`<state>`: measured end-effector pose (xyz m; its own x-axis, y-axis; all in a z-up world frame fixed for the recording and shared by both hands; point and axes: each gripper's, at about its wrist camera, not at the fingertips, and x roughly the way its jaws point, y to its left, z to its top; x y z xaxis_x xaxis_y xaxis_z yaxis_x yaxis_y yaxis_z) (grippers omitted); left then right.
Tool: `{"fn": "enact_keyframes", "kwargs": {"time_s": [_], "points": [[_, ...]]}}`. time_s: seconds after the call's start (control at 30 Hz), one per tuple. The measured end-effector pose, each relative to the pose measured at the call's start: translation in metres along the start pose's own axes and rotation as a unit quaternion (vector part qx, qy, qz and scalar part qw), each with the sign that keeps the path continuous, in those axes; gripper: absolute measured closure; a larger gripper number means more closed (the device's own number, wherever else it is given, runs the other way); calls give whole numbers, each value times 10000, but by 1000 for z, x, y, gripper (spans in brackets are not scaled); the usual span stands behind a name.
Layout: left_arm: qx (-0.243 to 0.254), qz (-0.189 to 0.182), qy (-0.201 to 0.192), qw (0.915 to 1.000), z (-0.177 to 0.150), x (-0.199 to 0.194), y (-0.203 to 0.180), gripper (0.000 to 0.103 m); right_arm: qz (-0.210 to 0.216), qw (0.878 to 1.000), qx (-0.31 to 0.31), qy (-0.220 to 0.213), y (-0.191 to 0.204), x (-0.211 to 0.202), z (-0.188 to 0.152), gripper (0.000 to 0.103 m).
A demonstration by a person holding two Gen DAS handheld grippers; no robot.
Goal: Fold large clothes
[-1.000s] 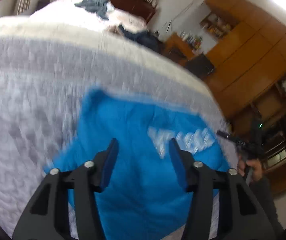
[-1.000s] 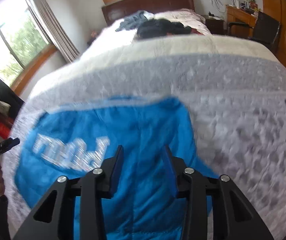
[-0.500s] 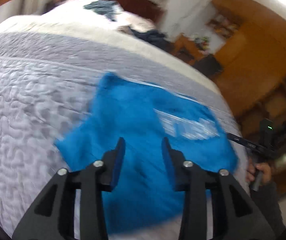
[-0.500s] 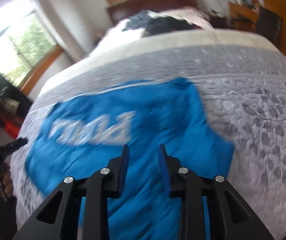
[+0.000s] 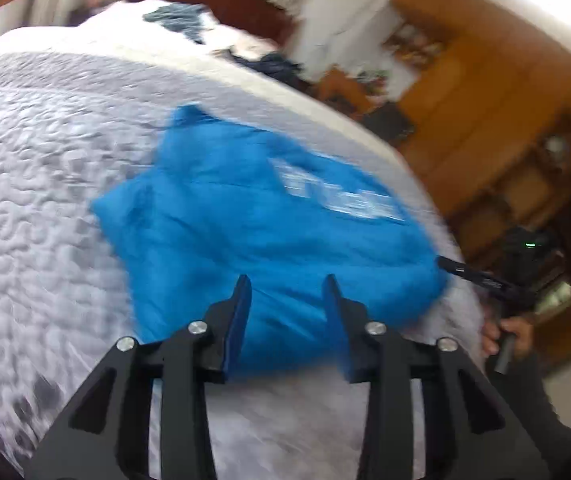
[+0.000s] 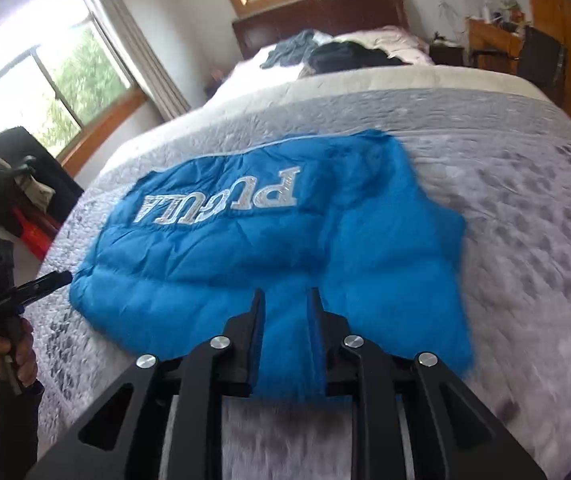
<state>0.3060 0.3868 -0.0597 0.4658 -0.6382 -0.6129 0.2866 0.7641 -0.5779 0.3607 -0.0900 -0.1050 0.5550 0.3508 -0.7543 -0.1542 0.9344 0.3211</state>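
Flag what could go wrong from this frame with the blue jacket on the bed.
1. The blue jacket lies close to the near edge of the bed; a tug toward the person might drag it off.
2. Both the left gripper and the right gripper are open above bunched, puffy fabric, so a pinch may catch several layers and leave the fold crooked.

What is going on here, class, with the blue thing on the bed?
A person holds a two-finger tool in each hand over a blue padded jacket spread on a grey quilted bed. The left tool hangs open above the jacket's near edge. The right tool has its fingers around some blue fabric, with a gap between them. White lettering faces up. No fold shows yet. Dark clothes lie near the headboard.
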Motion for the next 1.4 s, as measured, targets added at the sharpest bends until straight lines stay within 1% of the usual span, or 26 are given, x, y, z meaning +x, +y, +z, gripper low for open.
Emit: {"fn": "enact_keyframes", "kwargs": {"time_s": [0.03, 0.1, 0.13, 0.17, 0.2, 0.23, 0.27, 0.3, 0.33, 0.37, 0.4, 0.43, 0.47, 0.5, 0.57, 0.6, 0.67, 0.7, 0.77, 0.87, 0.97, 1.03, 1.13, 1.23, 1.4], "points": [[84, 4, 99, 9999, -7, 5, -2, 58, -85, 9999, 42, -39, -8, -5, -7, 81], [215, 252, 361, 9988, -13, 21, 3, 58, -434, 9989, 164, -10, -25, 2, -16, 81], [203, 370, 550, 9976, -13, 37, 11, 59, -450, 9985, 295, 113, -36, 12, -18, 85], [120, 369, 627, 9973, -13, 43, 16, 64, -409, 9983, 360, 210, -43, 22, -17, 86], [26, 317, 649, 9974, -13, 46, 21, 65, -372, 9982, 419, 217, -44, 26, -14, 87], [-32, 225, 653, 9976, -11, 44, 23, 65, -395, 9981, 415, 207, -42, 24, -12, 85], [-40, 120, 646, 9978, -10, 36, 21, 60, -380, 9984, 385, 135, -37, 16, -9, 82], [-9, 52, 596, 9982, -7, 25, 20, 42, -349, 9989, 314, 27, -29, 5, -8, 80], [32, 40, 497, 9987, -3, 12, 21, 30, -396, 9990, 207, -30, -21, -3, -8, 75], [31, 76, 385, 9992, -1, -6, 21, 8, -563, 9983, -94, -110, -4, -15, -9, 69], [-51, 81, 318, 9994, 6, -19, 29, 5, -695, 9970, -324, -139, 7, -21, -14, 52], [-184, 49, 307, 9993, 15, -27, 39, 5, -921, 9930, -725, -176, 29, -27, -20, 35], [-341, 30, 305, 9990, 20, -34, 47, 5, -1131, 9866, -1163, -203, 54, -29, -29, 30], [-572, 79, 314, 9978, 30, -40, 65, 5, -1311, 9786, -1577, -185, 77, -26, -39, 25], [-869, 138, 420, 9952, 42, -42, 92, 5, -1596, 9613, -2242, -148, 113, -21, -65, 22], [-1181, 64, 565, 9914, 50, -39, 113, 5, -1714, 9506, -2585, -141, 133, -13, -77, 21], [-1609, -153, 748, 9840, 57, -31, 136, 5, -1980, 9261, -3206, -168, 171, 3, -104, 20], [-1702, -226, 830, 9816, 61, -25, 145, 5, -2106, 9094, -3582, -173, 192, 16, -117, 20], [-1802, -309, 937, 9787, 68, -11, 160, 5, -2187, 8898, -4001, -195, 219, 32, -131, 20], [-2007, -607, 1085, 9717, 74, 16, 173, 5, -2178, 8761, -4295, -205, 251, 57, -137, 20], [-1940, -710, 1228, 9707, 80, 43, 174, 5, -2258, 8609, -4548, -308, 277, 77, -138, 20], [-1836, -773, 1257, 9719, 90, 61, 171, 5, -2336, 8508, -4692, -375, 291, 91, -137, 19], [-1784, -896, 1222, 9722, 102, 74, 168, 5, -2358, 8423, -4833, -380, 305, 110, -135, 19], [-1714, -894, 1263, 9730, 114, 92, 165, 5, -2416, 8268, -5066, -364, 316, 132, -134, 20], [-1612, -927, 1404, 9725, 129, 114, 159, 5, -2470, 8099, -5299, -472, 336, 163, -129, 21]]}}
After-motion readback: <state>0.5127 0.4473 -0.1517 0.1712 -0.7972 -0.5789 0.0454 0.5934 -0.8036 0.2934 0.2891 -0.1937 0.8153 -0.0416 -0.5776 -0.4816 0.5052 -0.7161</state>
